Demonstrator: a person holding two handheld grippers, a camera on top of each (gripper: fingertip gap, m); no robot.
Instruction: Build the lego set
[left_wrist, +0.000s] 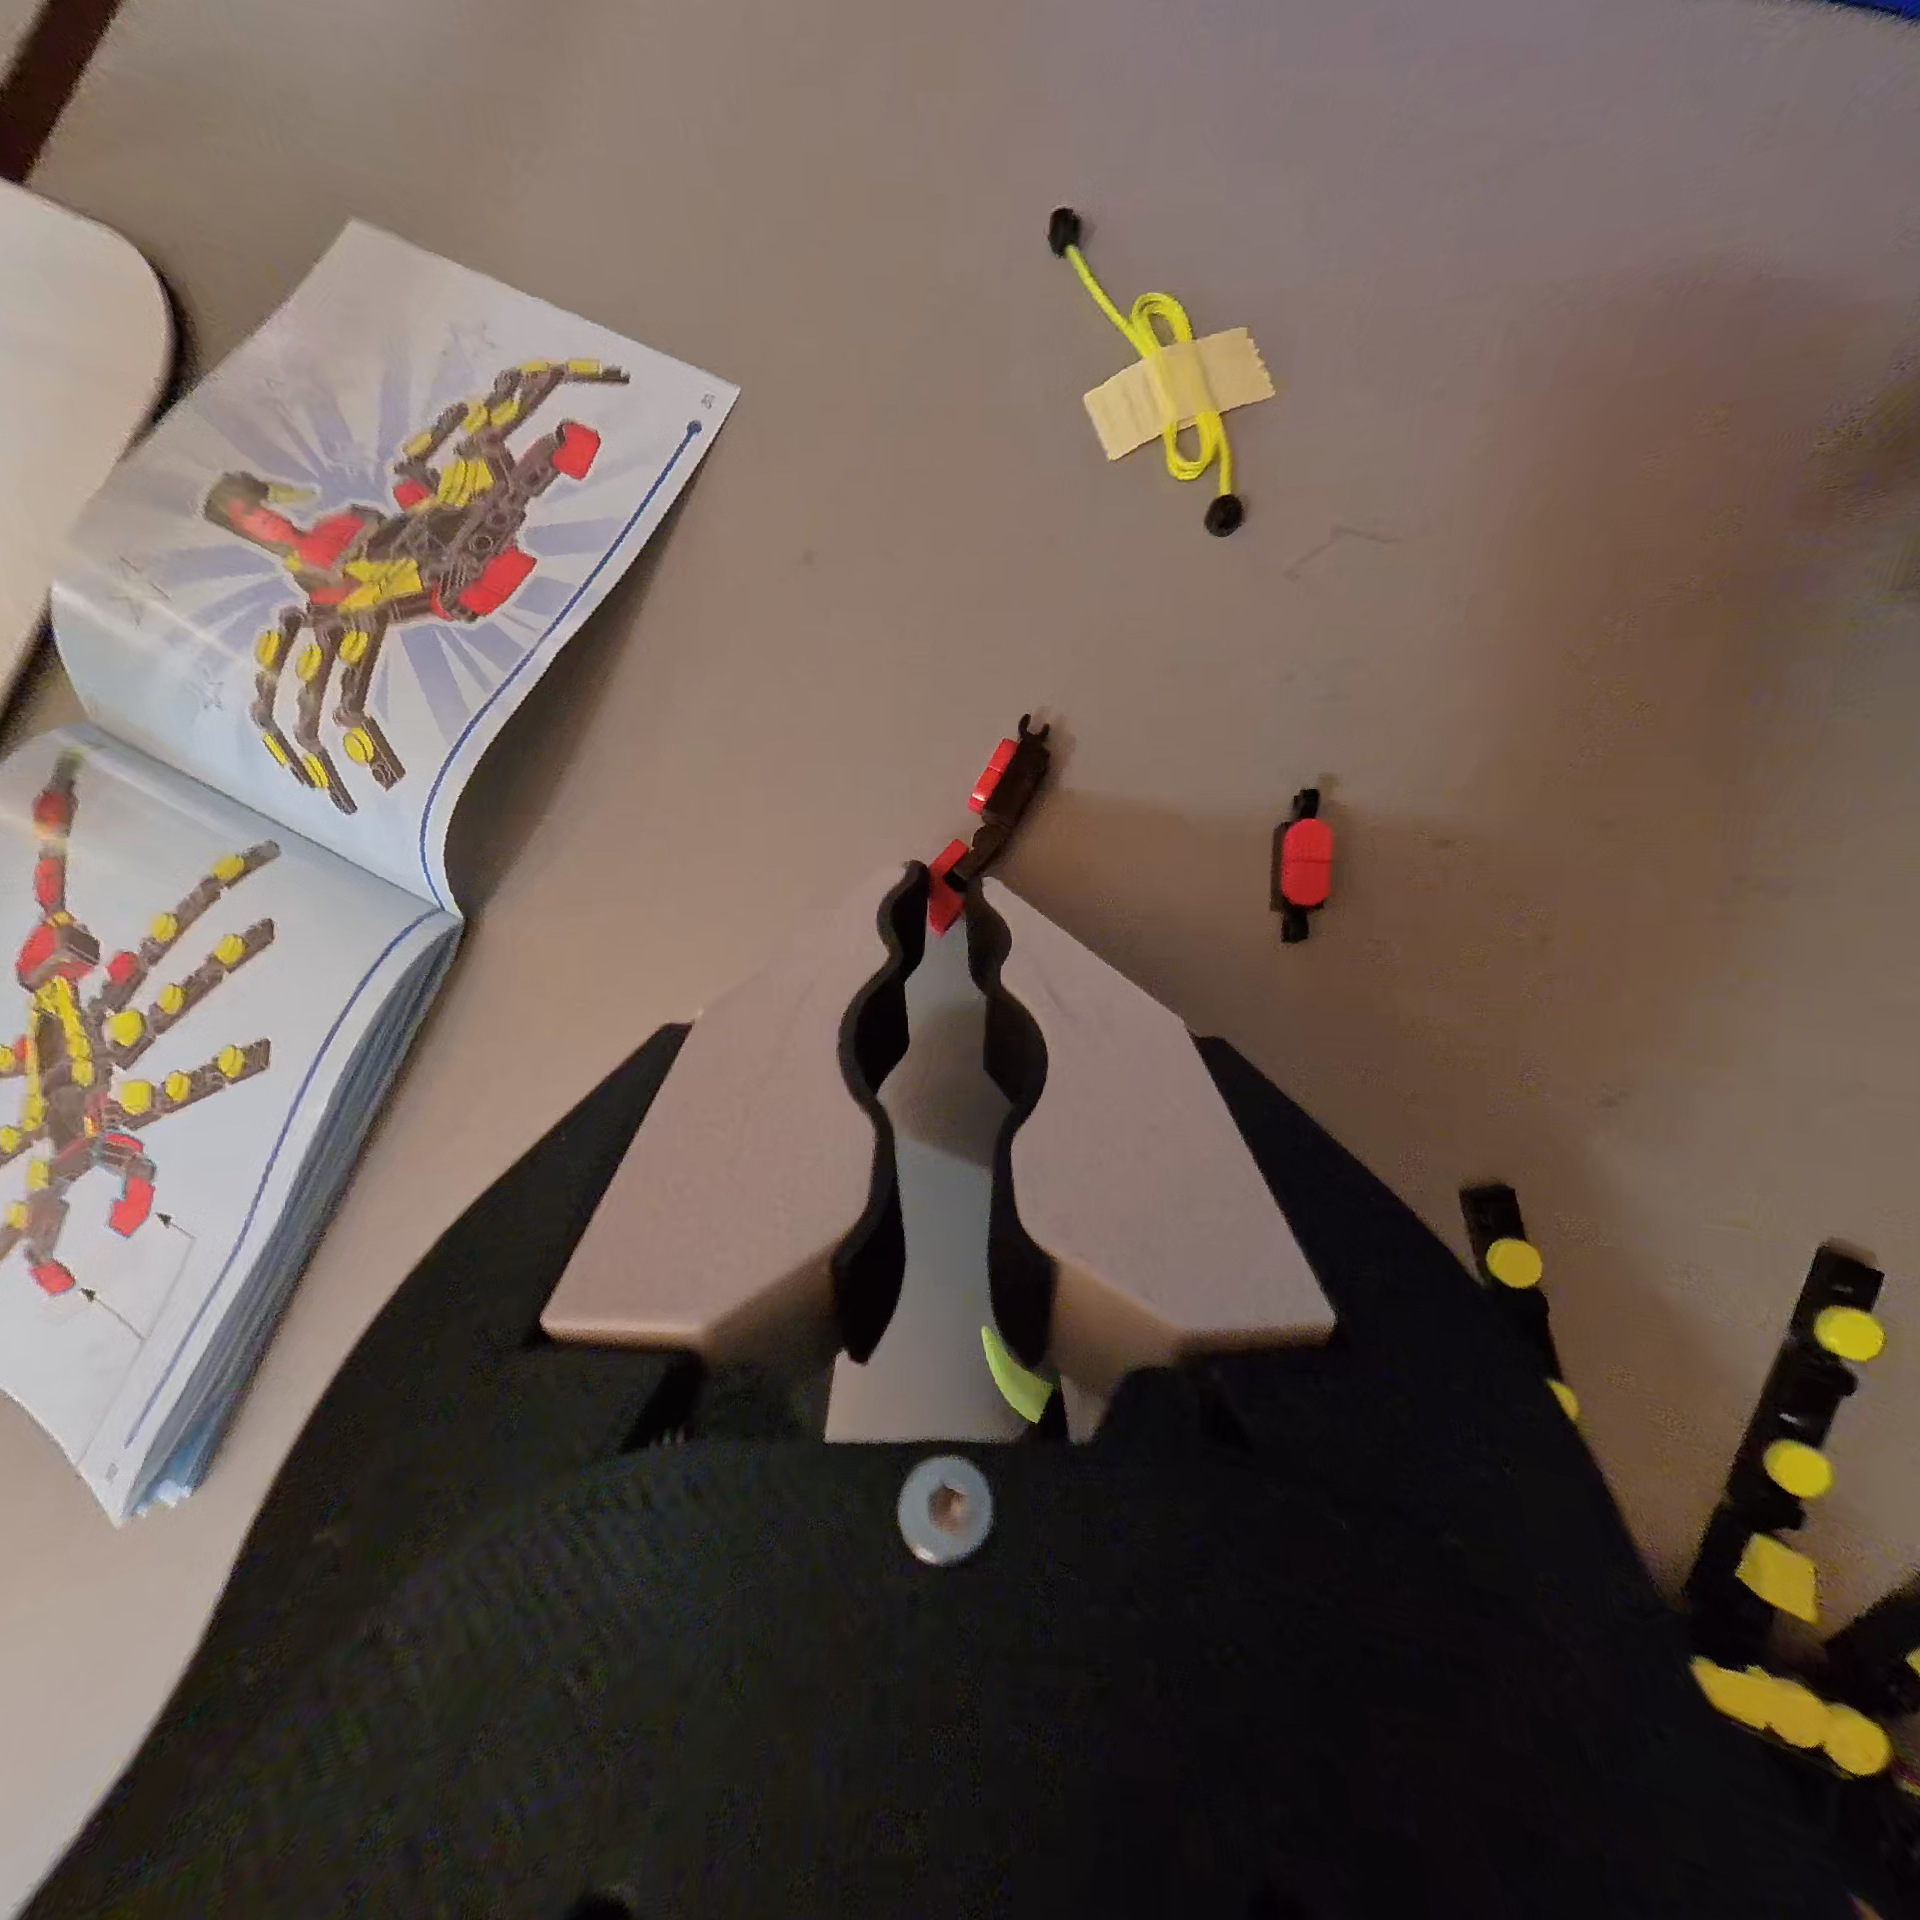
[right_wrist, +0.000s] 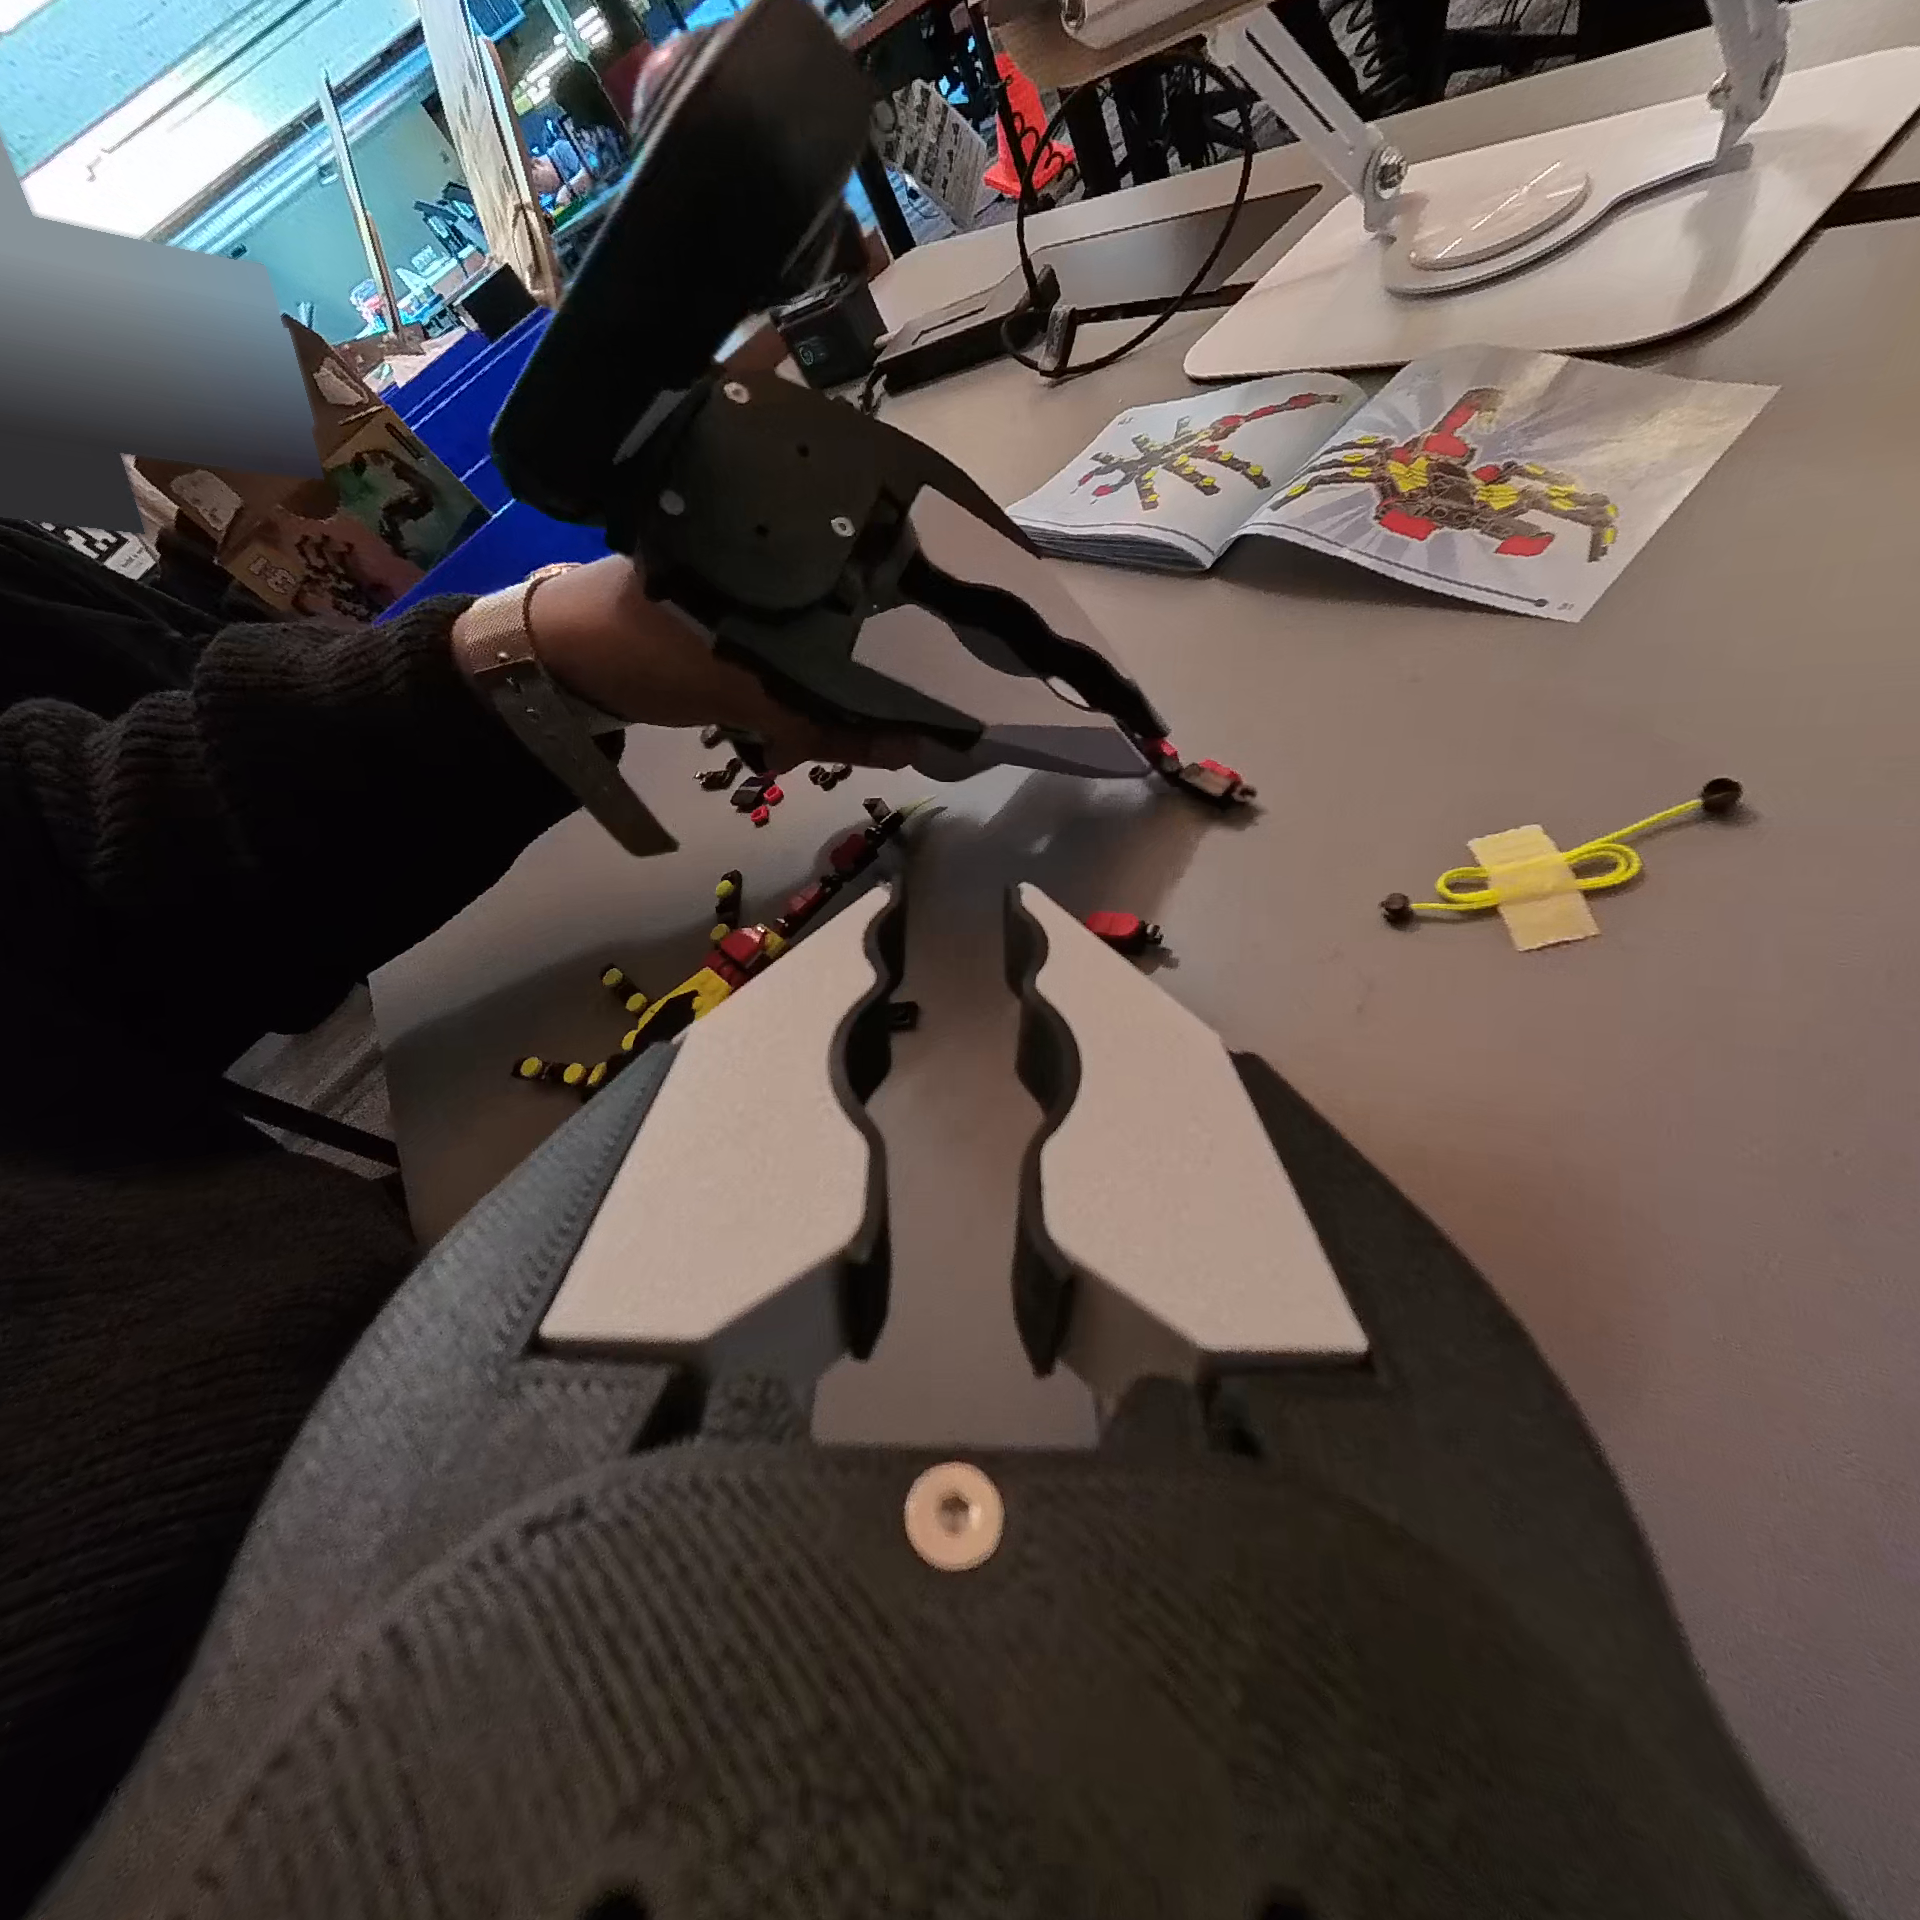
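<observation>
The grey worktop (left_wrist: 1455, 623) carries an open instruction booklet (left_wrist: 312, 727) at the left. The left gripper (left_wrist: 945, 904) has its jaws pinching the near end of a red-and-black lego limb (left_wrist: 1003, 800), whose long axis runs straight away from the fingertips. The right gripper (right_wrist: 956, 904) hangs above the worktop with jaws spread, holding nothing. A smaller red lego piece (left_wrist: 1304, 862) lies just right of the limb.

On the table (left_wrist: 1455, 644), the open booklet (left_wrist: 343, 644) lies left of the left gripper (left_wrist: 943, 896), whose tips pinch a small jointed piece (left_wrist: 997, 800). Another small piece (left_wrist: 1304, 864) sits to its right, the taped cord (left_wrist: 1174, 390) farther back, and the half-built model (left_wrist: 1787, 1507) near right.
</observation>
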